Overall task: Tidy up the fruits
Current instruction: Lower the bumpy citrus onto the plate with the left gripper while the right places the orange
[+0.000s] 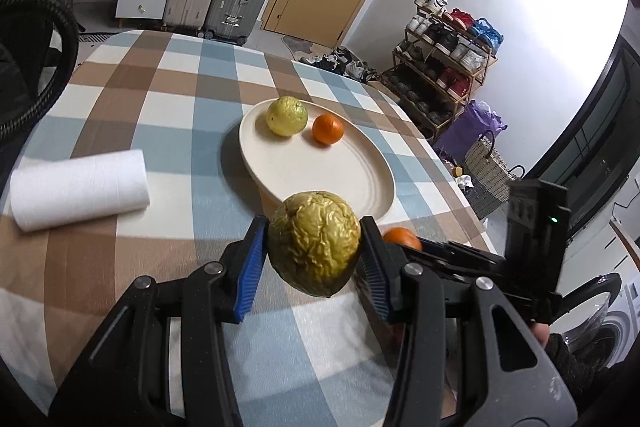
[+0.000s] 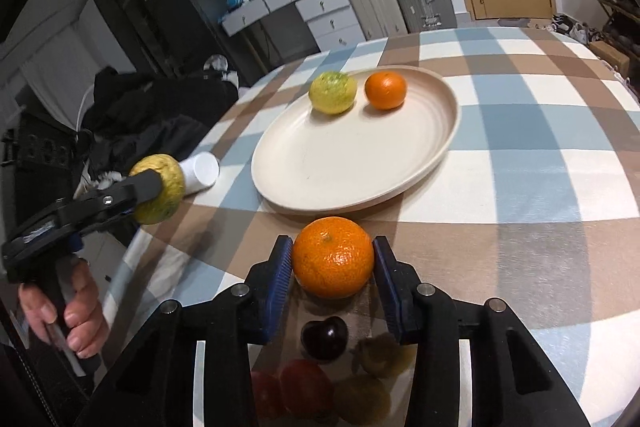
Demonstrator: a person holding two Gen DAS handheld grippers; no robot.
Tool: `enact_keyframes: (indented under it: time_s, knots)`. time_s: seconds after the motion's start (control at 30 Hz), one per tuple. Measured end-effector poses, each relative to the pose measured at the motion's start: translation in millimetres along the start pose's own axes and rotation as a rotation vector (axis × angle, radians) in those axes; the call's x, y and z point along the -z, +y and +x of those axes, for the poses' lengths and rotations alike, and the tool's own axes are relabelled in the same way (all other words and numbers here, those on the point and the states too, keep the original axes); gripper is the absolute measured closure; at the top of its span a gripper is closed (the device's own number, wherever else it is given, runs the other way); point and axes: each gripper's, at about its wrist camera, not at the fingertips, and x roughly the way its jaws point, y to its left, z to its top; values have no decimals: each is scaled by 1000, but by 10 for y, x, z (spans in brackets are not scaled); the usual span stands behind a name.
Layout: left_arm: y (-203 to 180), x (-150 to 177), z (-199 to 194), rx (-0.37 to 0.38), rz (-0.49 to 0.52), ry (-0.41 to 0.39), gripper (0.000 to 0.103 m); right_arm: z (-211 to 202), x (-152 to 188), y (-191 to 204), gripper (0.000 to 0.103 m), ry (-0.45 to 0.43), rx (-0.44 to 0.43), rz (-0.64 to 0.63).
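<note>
Both grippers are carrying fruit toward the cream plate (image 2: 436,147) on the checked counter (image 2: 540,187). The left gripper (image 1: 314,247) is clamping a wrinkled yellow-green fruit (image 1: 314,243) between its blue pads, at the lower centre of the left wrist frame, just short of the plate's near rim. The right gripper (image 2: 332,263) is closed on an orange (image 2: 333,257), lower centre of its own frame, also just before the rim.

2 fruits are already sitting on the plate's far side: a yellow-green one (image 2: 333,93) and a small orange (image 2: 385,91), close together. The near part of the plate is bare, so each load is probably best set down there, one at a time, low and level, releasing only once the fruit is resting, since round fruit could roll.

A paper roll (image 1: 78,189) is lying at the left of the left wrist frame, well apart from the plate.
</note>
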Motion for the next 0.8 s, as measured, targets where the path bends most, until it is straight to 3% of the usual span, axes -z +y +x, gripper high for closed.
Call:
enact_keyframes:
  time_s: [0.23, 0.47, 0.8]
  knots:
    - [-57, -201, 202, -12, 2, 0, 60, -252, -113, -36, 62, -86, -22, 15]
    - [-58, -491, 510, -28, 9, 12, 60, -276, -447, 8, 62, -109, -36, -21]
    - [101, -852, 989, -47, 28, 62, 60, 241, -846, 118, 62, -39, -50, -81]
